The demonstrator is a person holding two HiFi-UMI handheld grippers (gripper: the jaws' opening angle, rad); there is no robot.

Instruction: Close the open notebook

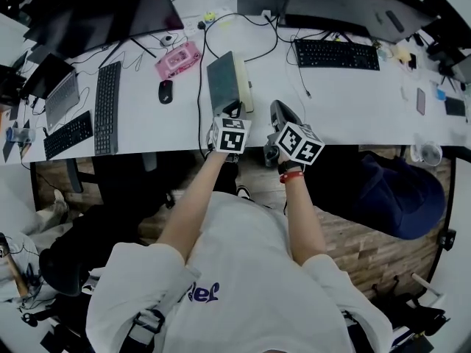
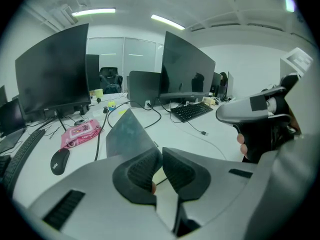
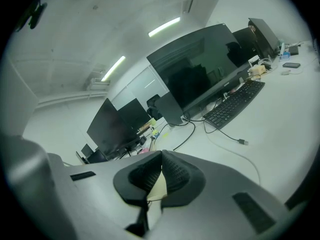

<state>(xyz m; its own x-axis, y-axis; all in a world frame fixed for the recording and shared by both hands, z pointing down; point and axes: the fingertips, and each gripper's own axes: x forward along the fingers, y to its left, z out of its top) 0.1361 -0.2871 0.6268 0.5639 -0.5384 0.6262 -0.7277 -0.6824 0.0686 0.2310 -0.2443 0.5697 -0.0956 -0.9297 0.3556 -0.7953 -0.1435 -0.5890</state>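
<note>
Control of the cover matters most here. The notebook (image 1: pixel 225 79) lies on the white desk (image 1: pixel 346 101) just ahead of both grippers, with a black cable (image 1: pixel 200 87) running just beside its left edge. Its dark cover (image 2: pixel 127 133) stands tilted up and a strip of cream pages (image 1: pixel 248 87) shows along its right side, so we judge the closing to be partly done.

Our left gripper (image 2: pixel 161 153) has its jaws brought together tip to tip, right at the cover's near edge. We see nothing clamped between the pads, and we cannot tell whether the tips touch the cover or sit just short of it. Our right gripper (image 3: pixel 161 158) is likewise closed at the tips. Cream paper shows in the hollow behind them, seemingly the page beneath and not something gripped.

To do this well, we would use the closed left tips as a blunt pusher against the cover near its free edge. We would tip it over onto the pages in a slow arc, so it neither slaps down nor skids the book towards the cable. The right gripper can rest on the page block to stop it sliding, then move clear before the cover lands. A light press on top should leave the cover flat.
</note>
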